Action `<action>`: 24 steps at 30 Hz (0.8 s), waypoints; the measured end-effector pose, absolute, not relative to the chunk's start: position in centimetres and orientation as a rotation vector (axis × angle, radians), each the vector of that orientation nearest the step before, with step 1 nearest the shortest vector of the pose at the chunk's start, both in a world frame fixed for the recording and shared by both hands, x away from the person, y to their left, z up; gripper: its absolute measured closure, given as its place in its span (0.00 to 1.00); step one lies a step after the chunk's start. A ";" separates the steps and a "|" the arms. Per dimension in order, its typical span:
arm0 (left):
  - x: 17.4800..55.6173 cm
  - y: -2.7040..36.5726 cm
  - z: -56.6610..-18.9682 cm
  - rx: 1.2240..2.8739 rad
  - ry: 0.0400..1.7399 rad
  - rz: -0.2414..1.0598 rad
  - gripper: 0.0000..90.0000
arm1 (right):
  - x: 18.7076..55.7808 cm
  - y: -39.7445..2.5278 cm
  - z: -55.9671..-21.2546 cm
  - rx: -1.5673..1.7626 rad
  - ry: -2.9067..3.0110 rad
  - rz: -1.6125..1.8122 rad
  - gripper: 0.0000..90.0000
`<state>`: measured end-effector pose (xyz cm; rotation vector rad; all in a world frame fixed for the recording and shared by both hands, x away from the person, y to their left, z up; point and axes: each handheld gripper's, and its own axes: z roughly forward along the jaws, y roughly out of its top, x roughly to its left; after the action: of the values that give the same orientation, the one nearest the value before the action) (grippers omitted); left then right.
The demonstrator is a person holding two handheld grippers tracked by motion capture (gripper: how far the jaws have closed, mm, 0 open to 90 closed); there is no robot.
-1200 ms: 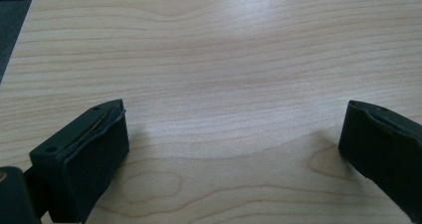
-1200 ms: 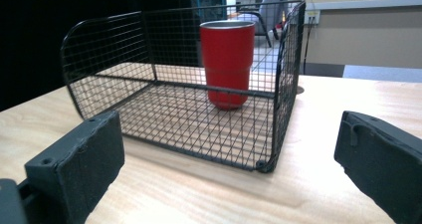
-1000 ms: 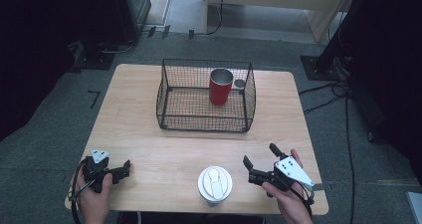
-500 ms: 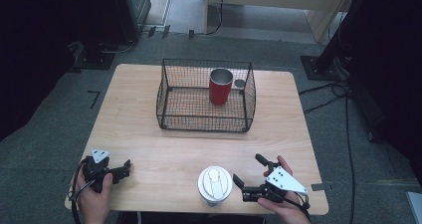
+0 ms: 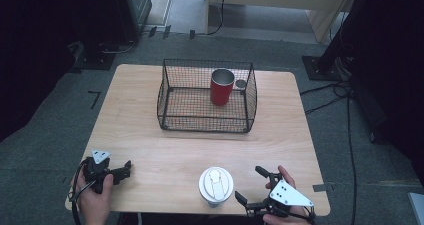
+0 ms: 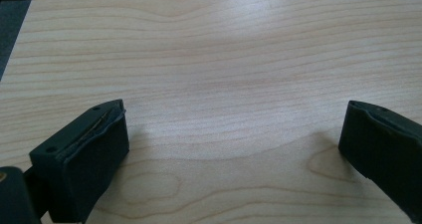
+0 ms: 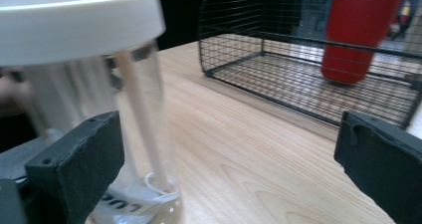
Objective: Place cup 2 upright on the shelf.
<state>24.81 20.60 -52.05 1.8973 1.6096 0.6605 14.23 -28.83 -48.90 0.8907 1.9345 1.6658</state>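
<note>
A clear plastic cup with a white lid [image 5: 216,185] stands near the table's front edge; in the right gripper view the cup [image 7: 84,59] looms large at the left. My right gripper [image 5: 250,184] lies just right of it, open and pointing left at the cup, with nothing between its jaws. In its own view the right gripper [image 7: 229,154] has its left jaw beside the cup's base. My left gripper [image 5: 124,169] rests open at the front left corner. In its own view, the left gripper [image 6: 234,134] shows its jaws spread wide over bare wood.
A black wire basket [image 5: 170,92] sits at the back middle of the wooden table [image 5: 280,130], holding an upright red tumbler [image 5: 221,87], which shows in the right gripper view as the red tumbler [image 7: 356,35]. A small grey round object [image 5: 241,84] sits by the basket's far right corner.
My right gripper has swung left and toward the front edge, turning its jaws at the lidded cup. The left gripper has stayed put.
</note>
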 end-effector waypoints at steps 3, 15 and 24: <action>24.8 20.6 -52.1 1.897 1.610 0.660 0.00 | 14.1 -28.4 -48.9 0.852 1.970 1.685 0.00; 24.8 20.6 -52.1 1.897 1.609 0.660 0.00 | 13.8 -26.7 -49.2 0.795 2.043 1.716 0.00; 24.8 20.6 -52.0 1.898 1.609 0.660 0.00 | 14.0 -25.5 -49.7 0.773 2.103 1.735 0.00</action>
<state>24.81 20.61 -52.05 1.8983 1.6092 0.6602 14.04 -25.49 -49.72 0.7728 2.1035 1.7349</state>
